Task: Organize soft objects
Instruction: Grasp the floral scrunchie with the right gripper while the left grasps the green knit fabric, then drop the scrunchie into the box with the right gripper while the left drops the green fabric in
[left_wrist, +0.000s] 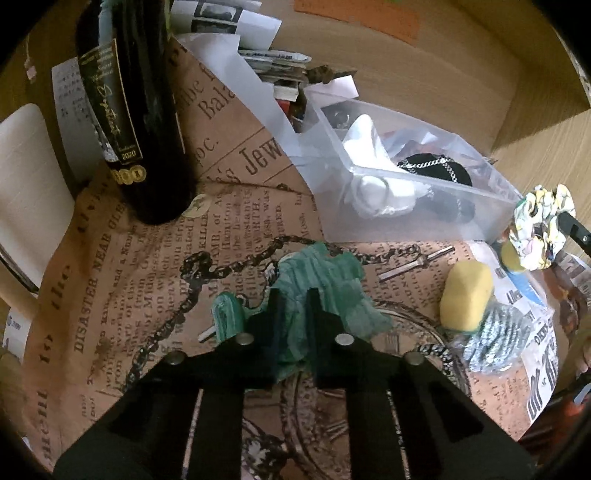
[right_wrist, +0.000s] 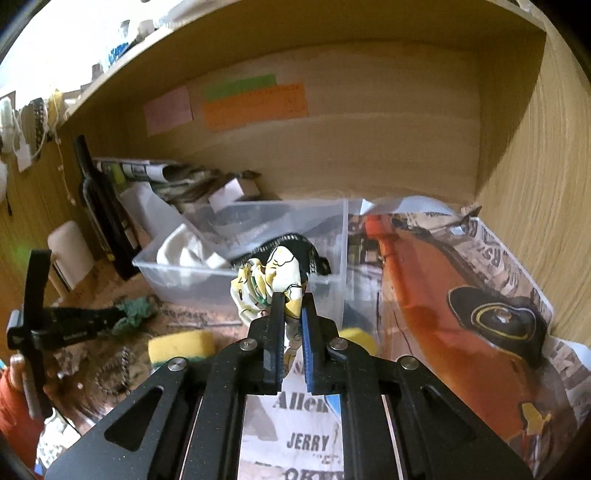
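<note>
My left gripper is shut on a crumpled green cloth that lies on the printed brown paper; it also shows in the right wrist view. My right gripper is shut on a white and yellow patterned scrunchie and holds it in the air in front of the clear plastic bin. The scrunchie shows at the far right of the left wrist view, beside the bin. The bin holds a white cloth and a black item with a chain.
A dark wine bottle stands at the left on the paper. A metal chain lies around the green cloth. A yellow sponge and a grey knitted item lie to the right. Papers are stacked behind the bin.
</note>
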